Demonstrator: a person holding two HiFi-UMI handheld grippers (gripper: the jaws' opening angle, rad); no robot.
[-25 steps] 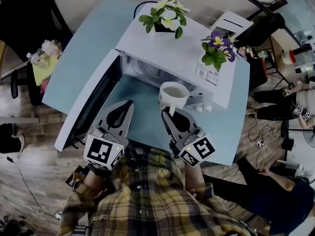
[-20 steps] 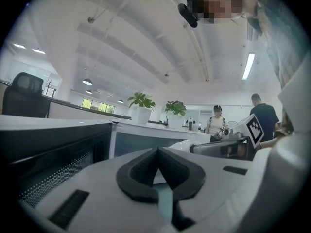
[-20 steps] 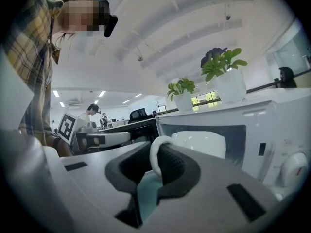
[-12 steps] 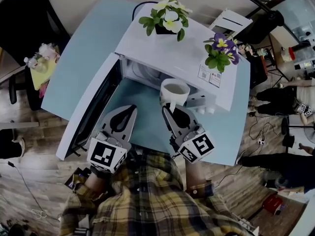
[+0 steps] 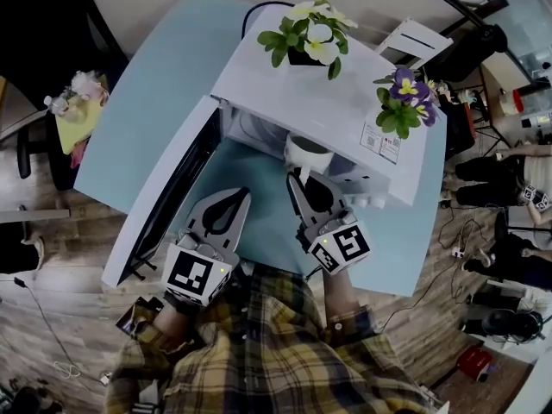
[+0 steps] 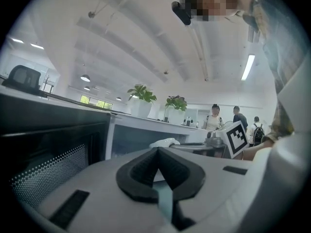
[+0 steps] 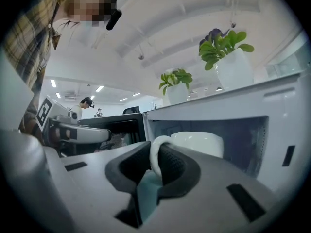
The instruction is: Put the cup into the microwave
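Pinches the white cup (image 7: 197, 143) by its handle (image 7: 154, 157) with the right gripper (image 7: 156, 148), both pads tight against the sides of the loop. Holds the cup body just ahead of those jaws, upright and rim up, in the mouth of the open microwave (image 7: 284, 115), partly tucked under the front edge of the oven's top in the head view. Cannot tell from any view whether the cup's base touches the oven floor. Above and beyond the right jaws, on the microwave's top: a potted plant with white flowers (image 5: 310, 43) to the left, a potted plant with purple flowers (image 5: 404, 102) to the right. Well left of the right jaws, hovers with the left gripper (image 5: 233, 197) over the pale blue table (image 5: 164, 84) in front of the oven, jaws pressed together at the tips, with nothing pinched between them. Directly left of the left jaws: the swung-open microwave door (image 5: 159, 197), dark window and dotted mesh close by in the left gripper view. Straight ahead of the left jaws: the oven's open front, with the cup off to the right of them. Behind both sets of jaws, near the table's front edge: a plaid sleeve (image 5: 285, 352).
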